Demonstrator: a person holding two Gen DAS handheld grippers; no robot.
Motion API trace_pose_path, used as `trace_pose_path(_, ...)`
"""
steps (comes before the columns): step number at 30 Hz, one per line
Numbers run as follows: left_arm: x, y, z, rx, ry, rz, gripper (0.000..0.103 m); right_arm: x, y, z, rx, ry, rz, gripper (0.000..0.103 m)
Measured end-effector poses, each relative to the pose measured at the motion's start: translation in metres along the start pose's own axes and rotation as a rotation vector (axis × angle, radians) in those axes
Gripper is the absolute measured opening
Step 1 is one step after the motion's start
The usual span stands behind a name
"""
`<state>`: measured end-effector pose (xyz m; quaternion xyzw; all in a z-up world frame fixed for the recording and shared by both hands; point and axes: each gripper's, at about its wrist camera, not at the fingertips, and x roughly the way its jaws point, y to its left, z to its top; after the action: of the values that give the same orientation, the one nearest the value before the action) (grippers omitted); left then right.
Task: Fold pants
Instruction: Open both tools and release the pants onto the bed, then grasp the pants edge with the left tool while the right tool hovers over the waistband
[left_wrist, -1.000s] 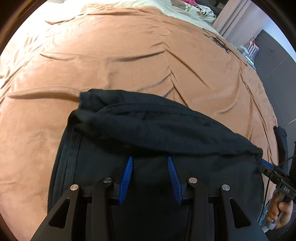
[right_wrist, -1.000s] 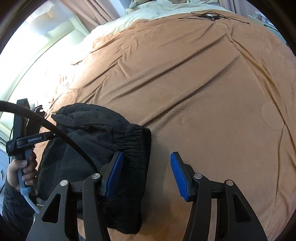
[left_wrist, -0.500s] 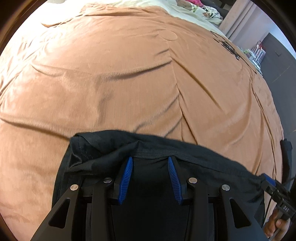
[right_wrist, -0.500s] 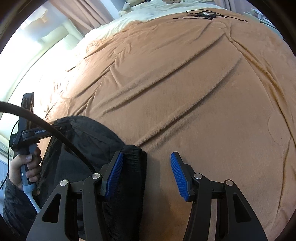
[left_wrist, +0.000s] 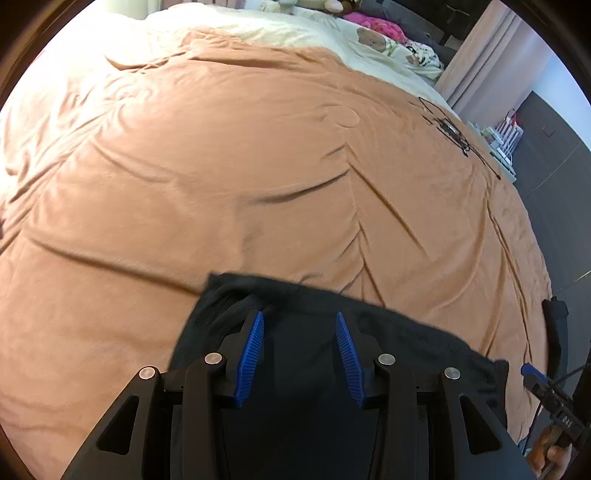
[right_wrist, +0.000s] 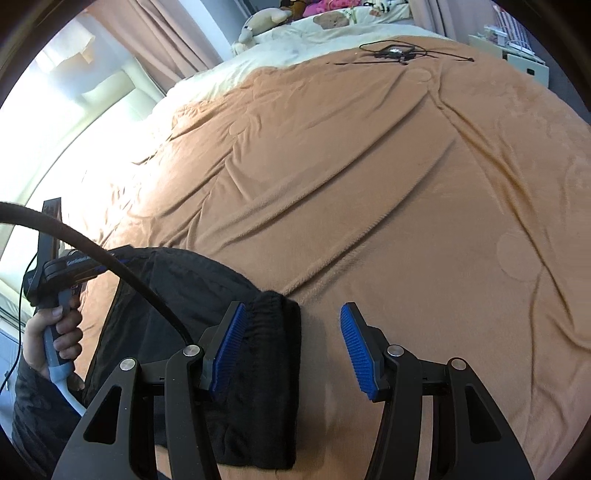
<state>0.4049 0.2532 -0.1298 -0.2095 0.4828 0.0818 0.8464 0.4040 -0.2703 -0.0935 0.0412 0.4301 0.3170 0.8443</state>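
The black pants (right_wrist: 236, 369) lay at the near edge of the bed, on the tan blanket (right_wrist: 369, 184), already doubled into a compact bundle; in the right wrist view the gathered, ribbed waistband (right_wrist: 273, 354) formed the bundle's right edge, and in the left wrist view the far fold line (left_wrist: 332, 299) ran across just beyond the fingers. The cloth appeared soft, limp and fairly thick, with a matt surface unlikely to slip; it was judged light, not fragile, and prone to sagging and shedding its layers if lifted by one point only. The best purchase was judged to be the stacked corners of the fold and the elastic waistband, where several layers could be pinched together, one corner per tool. The left gripper (left_wrist: 299, 354) stood over the dark cloth with its blue pads apart and nothing clamped between them. The right gripper (right_wrist: 293, 350) was likewise released, its jaws spread, the left pad over the waistband and the right pad over bare blanket. A person's hand (right_wrist: 55, 339) held the left tool's handle at the near left. Farther off, a tangle of black cable (right_wrist: 395, 51) lay near the blanket's far edge, well apart from the pants, with cream bedding (left_wrist: 295, 33) and soft toys beyond.
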Motion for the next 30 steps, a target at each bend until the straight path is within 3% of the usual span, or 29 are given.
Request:
trace_pose_path(9, -0.052, 0.035, -0.04, -0.033, -0.025, 0.006, 0.045, -0.029, 0.021, -0.023, -0.027, -0.022, 0.026, 0.052)
trace_pose_path(12, -0.07, 0.048, -0.055, -0.046, -0.038, 0.004, 0.056, -0.035, 0.028, -0.031, -0.039, -0.025, 0.036, 0.052)
trace_pose_path(15, -0.086, 0.059, -0.07, -0.055, -0.049, 0.007, 0.057, -0.039, 0.035, -0.039, -0.053, -0.023, 0.049, 0.052)
trace_pose_path(27, -0.118, 0.096, -0.134, -0.108, -0.046, -0.039, 0.057, -0.052, 0.065, -0.063, -0.104, -0.024, 0.074, 0.052)
trace_pose_path(30, -0.124, 0.104, -0.152, -0.13, -0.048, -0.058, 0.063, -0.054, 0.076, -0.07, -0.125, -0.018, 0.081, 0.052)
